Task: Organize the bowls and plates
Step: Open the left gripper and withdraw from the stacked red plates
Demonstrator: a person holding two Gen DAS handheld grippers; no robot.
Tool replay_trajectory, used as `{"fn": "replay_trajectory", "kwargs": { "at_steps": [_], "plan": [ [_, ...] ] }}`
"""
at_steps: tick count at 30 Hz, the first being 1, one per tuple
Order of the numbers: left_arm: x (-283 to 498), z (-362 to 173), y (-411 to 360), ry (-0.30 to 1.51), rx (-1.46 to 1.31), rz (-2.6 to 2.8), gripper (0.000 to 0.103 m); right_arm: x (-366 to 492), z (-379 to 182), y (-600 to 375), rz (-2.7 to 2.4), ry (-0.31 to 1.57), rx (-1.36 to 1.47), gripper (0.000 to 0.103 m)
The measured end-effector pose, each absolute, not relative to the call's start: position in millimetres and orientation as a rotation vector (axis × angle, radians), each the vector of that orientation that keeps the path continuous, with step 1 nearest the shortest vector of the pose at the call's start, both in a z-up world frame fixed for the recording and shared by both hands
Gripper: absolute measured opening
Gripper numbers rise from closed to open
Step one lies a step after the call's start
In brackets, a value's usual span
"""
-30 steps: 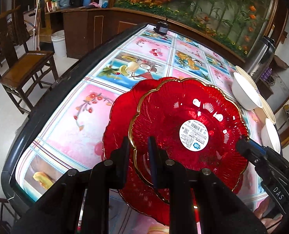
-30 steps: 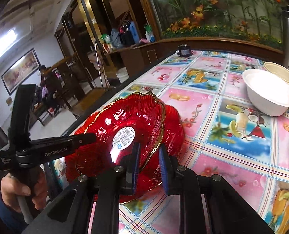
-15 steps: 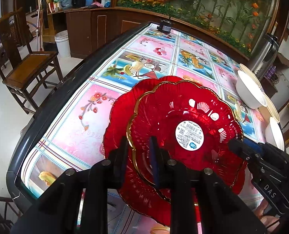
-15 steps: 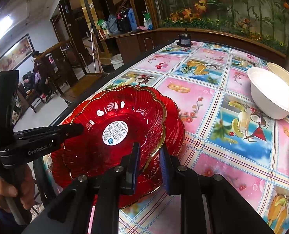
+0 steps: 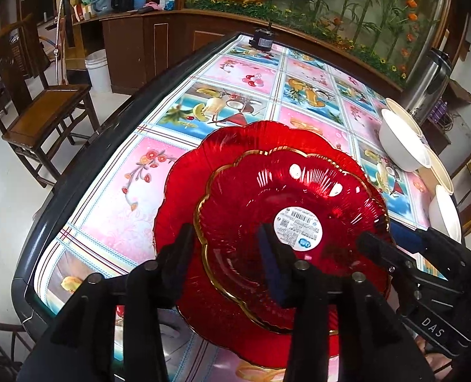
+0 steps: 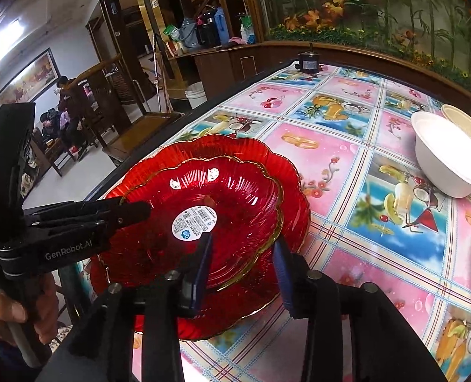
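Left gripper (image 5: 226, 248) and right gripper (image 6: 243, 262) have just been opening, straddling the upper red plate's (image 5: 267, 197) rim

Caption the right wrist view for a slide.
Right tongs opening off the upper red plate, stacked on a larger red plate; white bowl beyond.

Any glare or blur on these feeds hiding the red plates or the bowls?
Left wrist view: sharp, small bright glints on the upper red plate, sticker readable, heavy fisheye bending at the table edge. Right wrist view: white bowl interior blown out by glare, plates clear, ceiling light flaring top left.
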State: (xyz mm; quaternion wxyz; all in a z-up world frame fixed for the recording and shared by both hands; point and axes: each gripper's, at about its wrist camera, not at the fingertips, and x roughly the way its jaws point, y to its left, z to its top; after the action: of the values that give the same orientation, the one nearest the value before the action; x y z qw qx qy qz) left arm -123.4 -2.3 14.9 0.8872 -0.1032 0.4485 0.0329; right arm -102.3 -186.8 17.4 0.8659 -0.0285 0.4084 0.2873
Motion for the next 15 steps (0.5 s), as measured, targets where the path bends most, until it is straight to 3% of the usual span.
{"fn": "replay_trajectory", "kwargs": {
  "at_steps": [4,6,15],
  "plan": [
    [-127,23,1,0.895,-0.22,0.081,0.062,-104,21,-189,0.608,0.854,-0.047,0.045],
    [-128,25,3,0.89,-0.227,0.081,0.062,-106,24,-190,0.607,0.845,-0.044,0.05],
    [-131,32,-5,0.866,-0.218,0.066,0.062,-112,36,-220,0.601,0.79,0.04,0.05]
  ]
}}
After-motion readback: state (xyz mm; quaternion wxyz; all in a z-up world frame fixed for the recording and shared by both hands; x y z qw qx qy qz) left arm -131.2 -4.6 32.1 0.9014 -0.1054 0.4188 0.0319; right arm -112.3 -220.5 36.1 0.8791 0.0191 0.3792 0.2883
